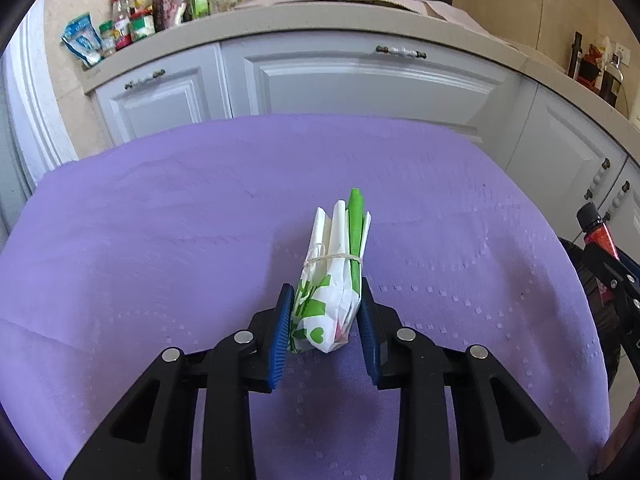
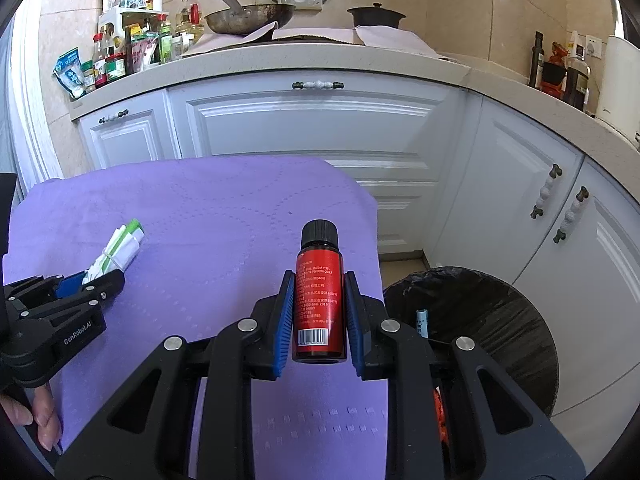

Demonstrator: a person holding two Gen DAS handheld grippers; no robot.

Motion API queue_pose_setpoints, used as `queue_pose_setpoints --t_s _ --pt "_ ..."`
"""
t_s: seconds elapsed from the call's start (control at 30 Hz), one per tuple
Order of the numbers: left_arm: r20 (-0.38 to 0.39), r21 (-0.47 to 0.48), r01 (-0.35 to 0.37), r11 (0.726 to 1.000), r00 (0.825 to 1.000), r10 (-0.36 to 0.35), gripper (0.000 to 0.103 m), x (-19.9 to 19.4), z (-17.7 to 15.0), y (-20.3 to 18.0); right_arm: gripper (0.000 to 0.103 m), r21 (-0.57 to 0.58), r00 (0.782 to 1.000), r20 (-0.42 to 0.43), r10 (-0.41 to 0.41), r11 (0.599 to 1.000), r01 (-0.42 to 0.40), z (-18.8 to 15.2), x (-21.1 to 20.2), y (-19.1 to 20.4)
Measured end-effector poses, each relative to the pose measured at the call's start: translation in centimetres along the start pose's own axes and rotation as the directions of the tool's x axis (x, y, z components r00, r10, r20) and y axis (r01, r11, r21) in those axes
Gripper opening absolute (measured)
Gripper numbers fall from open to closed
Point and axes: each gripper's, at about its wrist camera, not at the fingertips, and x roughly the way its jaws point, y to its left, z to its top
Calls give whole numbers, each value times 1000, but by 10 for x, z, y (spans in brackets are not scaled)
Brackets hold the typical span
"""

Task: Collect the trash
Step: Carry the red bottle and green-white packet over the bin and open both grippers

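Left wrist view: the left gripper (image 1: 325,332) sits low over the purple cloth (image 1: 160,240) that covers the table, its blue pads (image 1: 282,336) closed against the near end of a folded white-and-green paper packet (image 1: 335,276) bound with a rubber band; the packet lies in the middle of the cloth, its banded end pointing to the far side. At the right edge of this view the red bottle (image 1: 597,232) shows, held off the cloth's right edge. Beyond the table stand white cabinets (image 1: 360,84) under a counter crowded with jars at the far left. In the right wrist view the left gripper (image 2: 86,278) appears at the left, with fingers of a hand (image 2: 44,420) below it. In the centre, the right gripper (image 2: 319,312) clamps the red bottle (image 2: 319,304), black cap pointing away. To the right, down beside the table, a bin with a black liner (image 2: 492,320) stands open.
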Motion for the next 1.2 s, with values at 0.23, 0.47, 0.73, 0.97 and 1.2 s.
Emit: queue_pose_setpoints --t_s 0.23,0.47,0.73,0.97,1.2 --pt "165 15 -75 997 984 72 32 -38 -1 -9 23 15 998 51 -23 1000 22 -1 -24 -10" --pt "273 21 -41 999 961 34 32 -81 -5 -30 23 44 991 108 -82 996 77 -8 -60 -39" --pt "322 91 28 995 945 -56 32 -116 -23 -68 23 81 978 134 -159 986 149 -28 -95 -77" --pt "336 154 67 986 935 -116 32 -126 -36 -103 23 128 966 134 -220 971 203 -45 -116 -112" --pt "336 184 100 978 929 -158 32 -130 -43 -129 23 149 959 135 -251 961 231 -54 -126 -134"
